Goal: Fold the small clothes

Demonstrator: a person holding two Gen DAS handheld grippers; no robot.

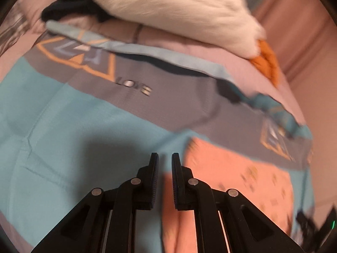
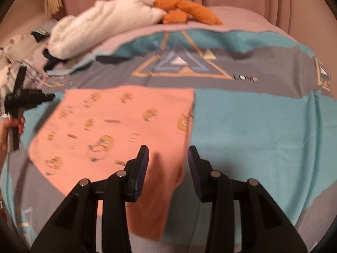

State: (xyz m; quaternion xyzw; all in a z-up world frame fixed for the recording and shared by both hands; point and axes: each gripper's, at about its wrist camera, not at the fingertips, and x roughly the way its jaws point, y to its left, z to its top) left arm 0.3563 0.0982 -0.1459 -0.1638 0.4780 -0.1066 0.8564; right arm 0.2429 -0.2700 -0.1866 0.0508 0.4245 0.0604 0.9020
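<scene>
Black jaws of the right gripper (image 2: 167, 155) are standing spread above the near corner of the salmon printed garment (image 2: 118, 126), pinching nothing. That soft cloth is lying flat on a bedspread (image 2: 263, 126) of teal and grey blocks with triangle motifs. Left gripper (image 1: 165, 158) is hovering with jaws nearly pressed together, empty. Behind, a fluffy white blanket (image 2: 101, 23) is lying against pink curtains (image 2: 294, 4).

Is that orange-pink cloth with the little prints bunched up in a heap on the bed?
No, the orange-pink cloth lies spread flat on the patterned bedspread, with straight edges and one corner drooping toward the camera.
</scene>
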